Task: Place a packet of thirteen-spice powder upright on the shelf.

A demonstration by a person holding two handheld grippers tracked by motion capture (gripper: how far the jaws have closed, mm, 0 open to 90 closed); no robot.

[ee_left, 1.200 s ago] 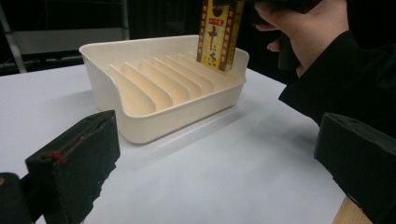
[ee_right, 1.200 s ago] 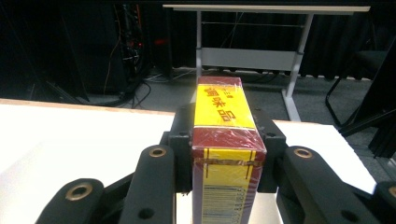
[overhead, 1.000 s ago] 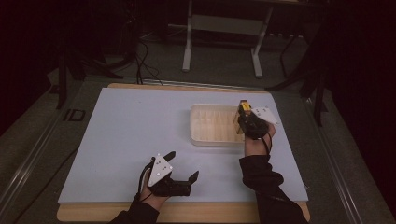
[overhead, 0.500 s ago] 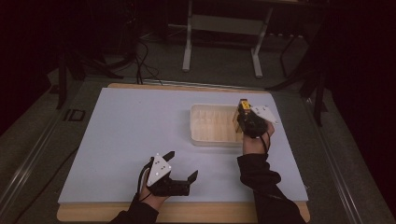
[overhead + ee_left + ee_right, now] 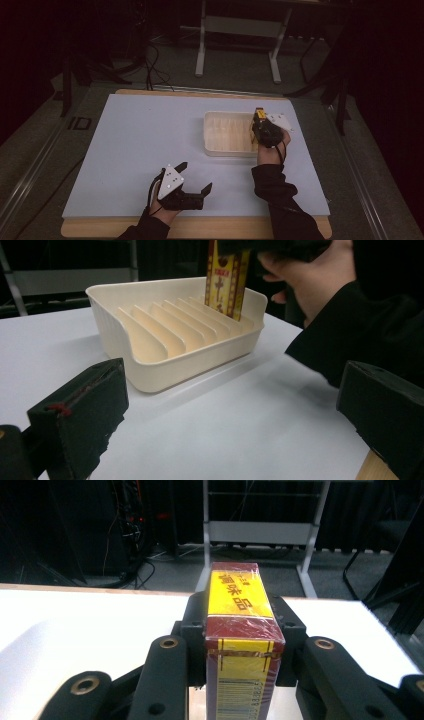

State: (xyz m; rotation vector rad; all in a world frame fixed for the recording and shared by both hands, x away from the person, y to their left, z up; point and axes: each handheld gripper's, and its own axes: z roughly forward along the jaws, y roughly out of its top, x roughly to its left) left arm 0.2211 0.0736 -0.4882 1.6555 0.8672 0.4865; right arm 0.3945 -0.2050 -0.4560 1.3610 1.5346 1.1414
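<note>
A cream slotted rack tray sits right of centre on the white table. My right gripper is shut on a yellow and dark-red box, held upright with its lower end down among the tray's right-hand slots. My left gripper rests low near the table's front edge, left of the tray. Its jaws stand wide open with nothing between them.
The white table top lies on a wooden board with an edge at the front. Behind the table stand a grey metal frame and loose cables on the dark floor.
The right gripper with the box has shifted very slightly over the tray's right end. The left gripper has stayed put.
</note>
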